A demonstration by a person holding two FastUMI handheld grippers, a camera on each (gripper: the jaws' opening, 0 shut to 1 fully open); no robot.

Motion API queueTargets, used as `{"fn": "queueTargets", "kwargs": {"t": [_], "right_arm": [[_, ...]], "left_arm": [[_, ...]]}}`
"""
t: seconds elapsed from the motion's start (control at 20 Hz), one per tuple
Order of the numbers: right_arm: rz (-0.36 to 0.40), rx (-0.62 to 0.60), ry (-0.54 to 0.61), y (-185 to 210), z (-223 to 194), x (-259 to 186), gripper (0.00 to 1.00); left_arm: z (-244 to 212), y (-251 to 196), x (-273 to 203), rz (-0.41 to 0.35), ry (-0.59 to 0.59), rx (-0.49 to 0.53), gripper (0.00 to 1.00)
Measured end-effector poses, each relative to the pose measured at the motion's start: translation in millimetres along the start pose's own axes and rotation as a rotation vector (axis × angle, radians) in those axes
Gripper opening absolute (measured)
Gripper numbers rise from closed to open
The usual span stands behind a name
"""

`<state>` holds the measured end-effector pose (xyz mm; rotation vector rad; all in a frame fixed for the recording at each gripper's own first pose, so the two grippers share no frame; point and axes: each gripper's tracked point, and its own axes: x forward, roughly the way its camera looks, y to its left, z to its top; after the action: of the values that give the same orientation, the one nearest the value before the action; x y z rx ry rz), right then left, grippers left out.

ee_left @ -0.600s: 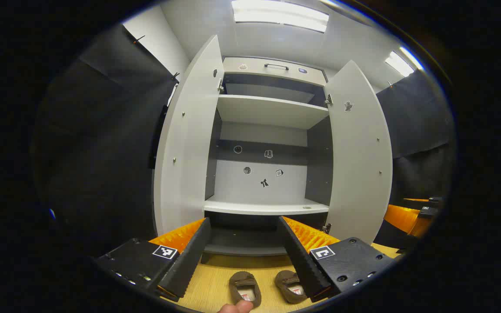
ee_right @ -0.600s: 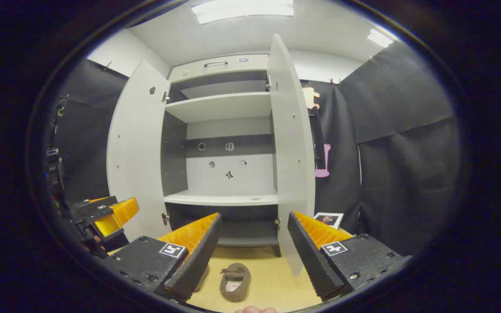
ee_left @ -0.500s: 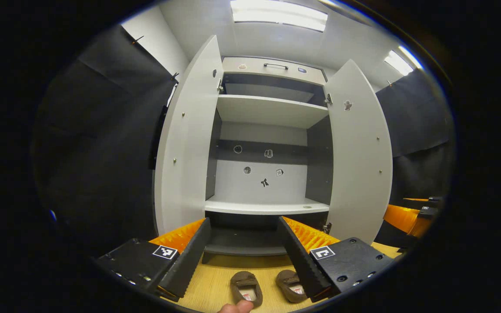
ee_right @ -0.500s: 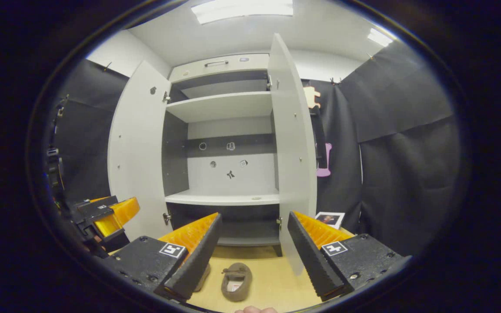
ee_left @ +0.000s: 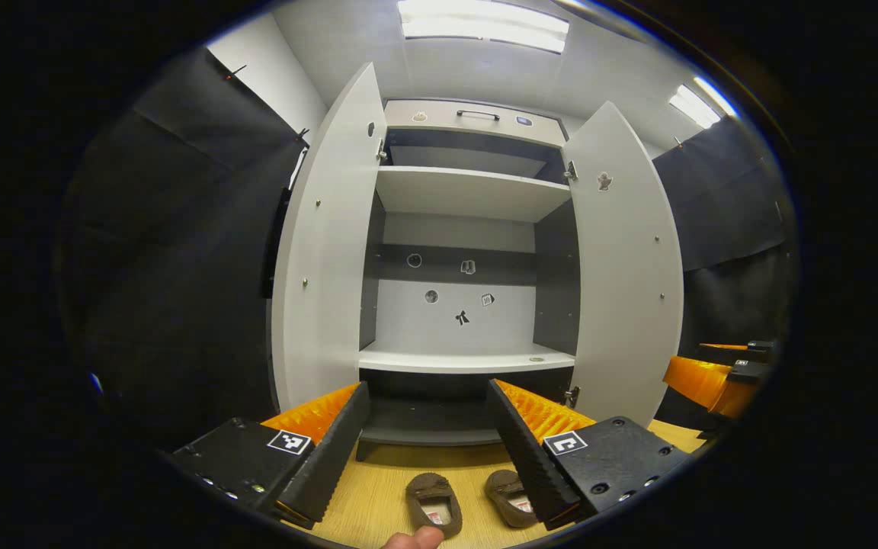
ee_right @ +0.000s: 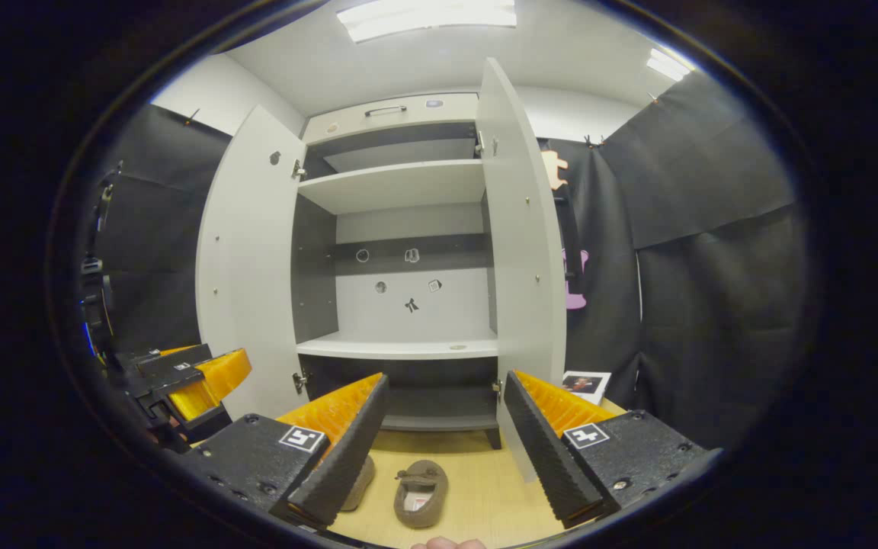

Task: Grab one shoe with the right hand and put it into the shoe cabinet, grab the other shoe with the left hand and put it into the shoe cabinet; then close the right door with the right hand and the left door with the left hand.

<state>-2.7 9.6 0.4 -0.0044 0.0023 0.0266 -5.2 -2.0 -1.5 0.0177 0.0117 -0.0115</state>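
Note:
Two brown shoes lie side by side on the wooden floor before the white shoe cabinet (ee_left: 469, 358). In the left gripper view one shoe (ee_left: 433, 501) sits between my left gripper's fingers and the other shoe (ee_left: 509, 497) is half hidden by the right-hand finger. My left gripper (ee_left: 425, 450) is open, above them. In the right gripper view one shoe (ee_right: 421, 492) lies below my open right gripper (ee_right: 443, 446); the other shoe (ee_right: 359, 482) peeks out behind the left-hand finger. Both cabinet doors, left door (ee_left: 325, 252) and right door (ee_left: 626, 267), stand wide open.
The cabinet's shelves (ee_right: 401, 347) hold nothing; small stickers dot the back panel. Black cloth walls flank the cabinet. A small picture card (ee_right: 582, 383) lies on the floor right of the cabinet. A fingertip (ee_left: 412, 540) shows at the bottom edge.
Both grippers have shifted slightly; the shoes sit a touch higher in both views, and the right view has swung a little so the cabinet appears further right.

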Motion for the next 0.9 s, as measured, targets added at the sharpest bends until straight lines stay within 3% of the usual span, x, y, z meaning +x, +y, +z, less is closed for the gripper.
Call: {"fn": "queueTargets", "kwargs": {"t": [0.75,0.8,0.9], "right_arm": [[0.036,-0.021,0.012,5.4,-2.8,1.4,0.99],[0.041,-0.022,0.017,7.7,-4.4,4.8,0.94],[0.061,-0.031,0.026,14.3,-8.2,12.3,0.99]], "left_arm": [[6.2,2.8,-3.5,0.019,-0.011,0.008,0.95],[6.9,3.1,-3.7,0.022,-0.012,0.010,0.95],[6.1,4.4,-3.9,0.027,-0.008,0.013,0.95]]}}
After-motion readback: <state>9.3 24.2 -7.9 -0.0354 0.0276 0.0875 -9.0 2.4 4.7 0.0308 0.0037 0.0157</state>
